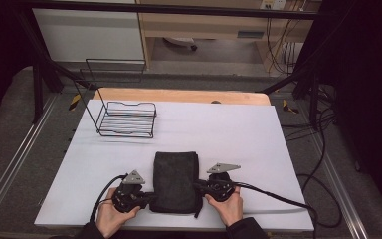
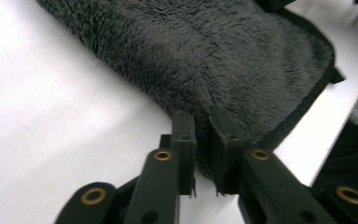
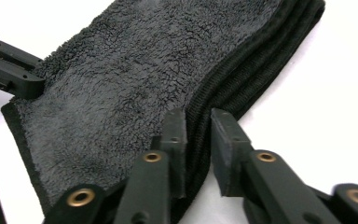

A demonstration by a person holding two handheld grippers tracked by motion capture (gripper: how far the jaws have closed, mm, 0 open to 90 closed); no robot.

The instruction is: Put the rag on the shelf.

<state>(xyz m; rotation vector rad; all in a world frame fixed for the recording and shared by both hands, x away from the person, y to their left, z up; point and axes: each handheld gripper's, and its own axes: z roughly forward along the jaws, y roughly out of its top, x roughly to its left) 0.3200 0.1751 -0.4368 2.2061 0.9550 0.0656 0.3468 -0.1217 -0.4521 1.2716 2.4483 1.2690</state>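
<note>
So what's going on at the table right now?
A person holds a gripper in each hand at the near edge of the white table. Both work on a folded dark fleecy cloth lying flat there. The left gripper pinches the cloth's left edge, and the right gripper has its jaws around the stacked, trimmed right edge. A black wire basket stands apart near the far left corner, with nothing visible inside it.
</note>
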